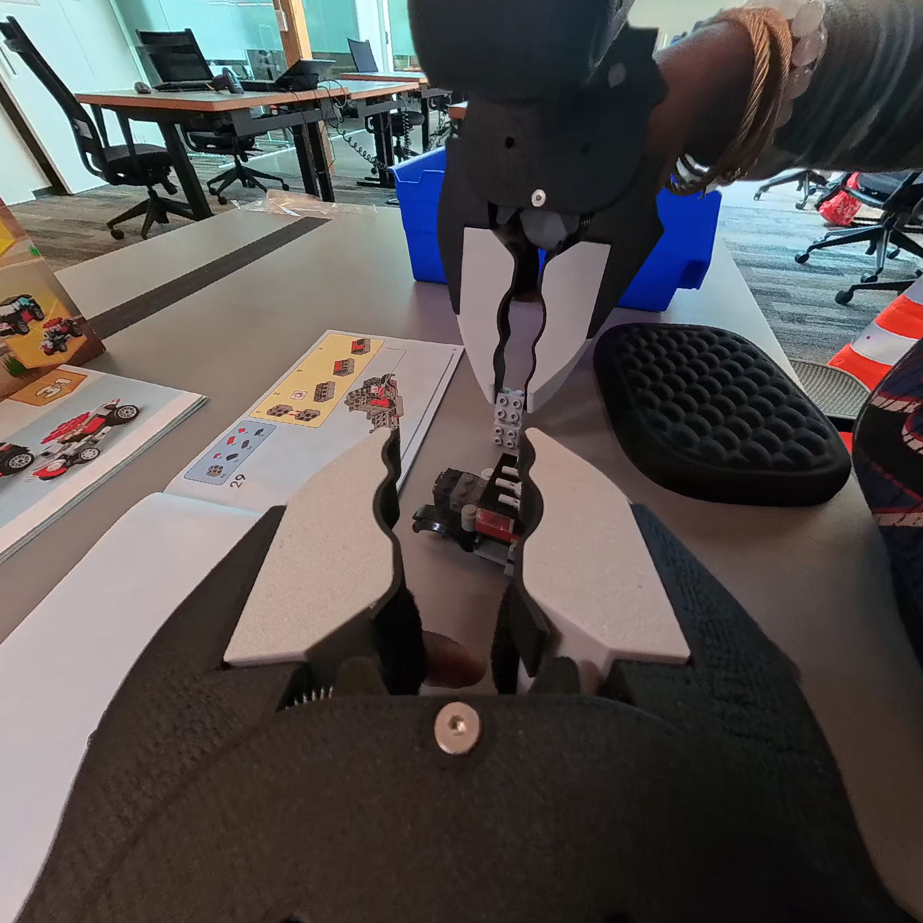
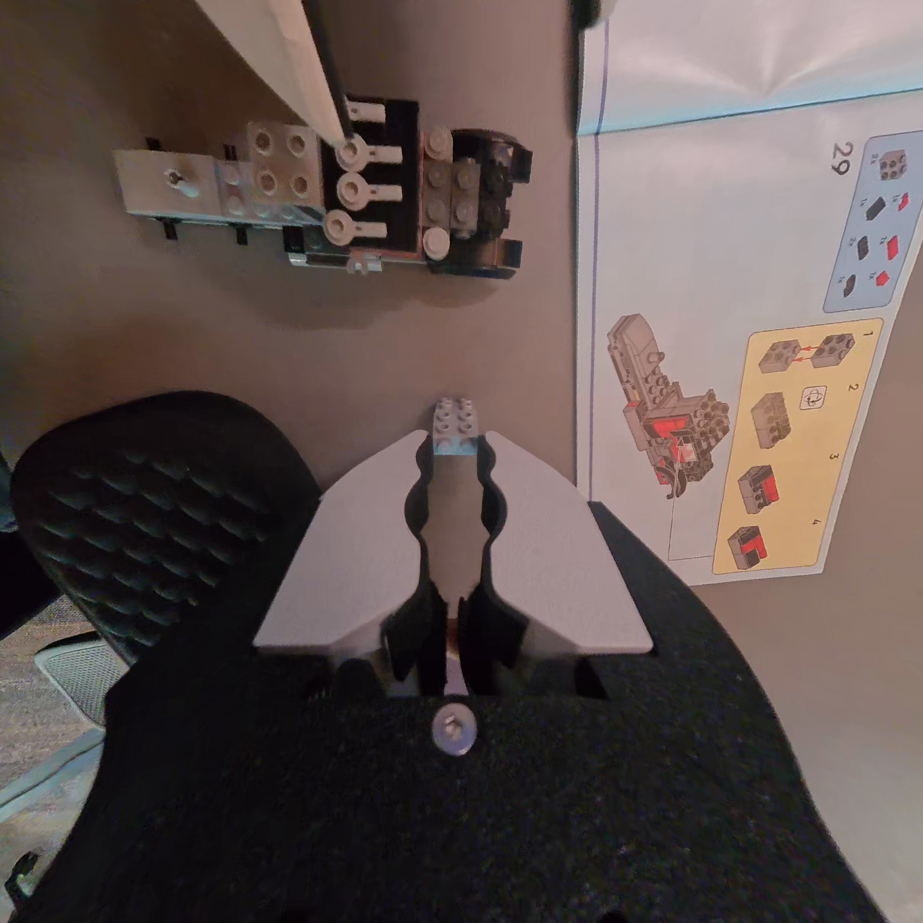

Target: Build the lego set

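On the grey table [image 1: 309, 279], right gripper [image 2: 457, 439] pinches grey bricks [image 2: 455, 424]; blue bin's [image 1: 424, 220] contents hidden.

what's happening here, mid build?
Yes, mid build. The right gripper pinches a small grey brick piece at its tips, above the table. The left gripper is open around the partly built black, grey and red model, which sits on the table; one finger touches it. The instruction booklet lies open beside it. The piece is not yet attached.
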Action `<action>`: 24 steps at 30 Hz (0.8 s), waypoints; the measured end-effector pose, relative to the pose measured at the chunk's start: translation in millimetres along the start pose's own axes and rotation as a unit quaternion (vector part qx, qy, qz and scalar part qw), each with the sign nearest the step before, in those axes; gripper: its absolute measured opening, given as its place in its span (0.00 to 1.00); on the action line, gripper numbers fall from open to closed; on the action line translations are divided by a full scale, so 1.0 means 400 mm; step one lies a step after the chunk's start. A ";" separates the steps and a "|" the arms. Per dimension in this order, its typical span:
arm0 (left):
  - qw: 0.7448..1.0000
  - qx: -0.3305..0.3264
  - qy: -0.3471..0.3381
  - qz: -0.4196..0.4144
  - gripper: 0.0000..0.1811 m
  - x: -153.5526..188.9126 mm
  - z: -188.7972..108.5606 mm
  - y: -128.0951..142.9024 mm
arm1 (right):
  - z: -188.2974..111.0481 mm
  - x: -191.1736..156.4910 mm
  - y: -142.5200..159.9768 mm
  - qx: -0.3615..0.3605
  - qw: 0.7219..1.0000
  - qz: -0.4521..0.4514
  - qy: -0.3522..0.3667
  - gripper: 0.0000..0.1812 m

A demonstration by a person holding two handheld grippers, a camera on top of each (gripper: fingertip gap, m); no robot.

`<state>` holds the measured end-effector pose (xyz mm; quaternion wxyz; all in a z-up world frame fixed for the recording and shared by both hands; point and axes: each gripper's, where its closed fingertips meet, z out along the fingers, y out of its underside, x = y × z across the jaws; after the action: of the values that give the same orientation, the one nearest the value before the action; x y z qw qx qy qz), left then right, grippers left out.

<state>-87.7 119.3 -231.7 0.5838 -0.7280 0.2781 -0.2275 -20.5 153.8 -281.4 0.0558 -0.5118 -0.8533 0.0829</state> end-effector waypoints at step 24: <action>1.000 0.023 0.008 -0.012 0.25 -0.002 -0.011 -0.012 | -0.002 -0.005 0.001 -0.077 0.997 0.000 0.006 0.09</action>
<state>-90.6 117.4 -226.1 0.5955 -0.7160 0.2684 -0.2464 -18.9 152.2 -280.5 0.0210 -0.5152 -0.8567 0.0140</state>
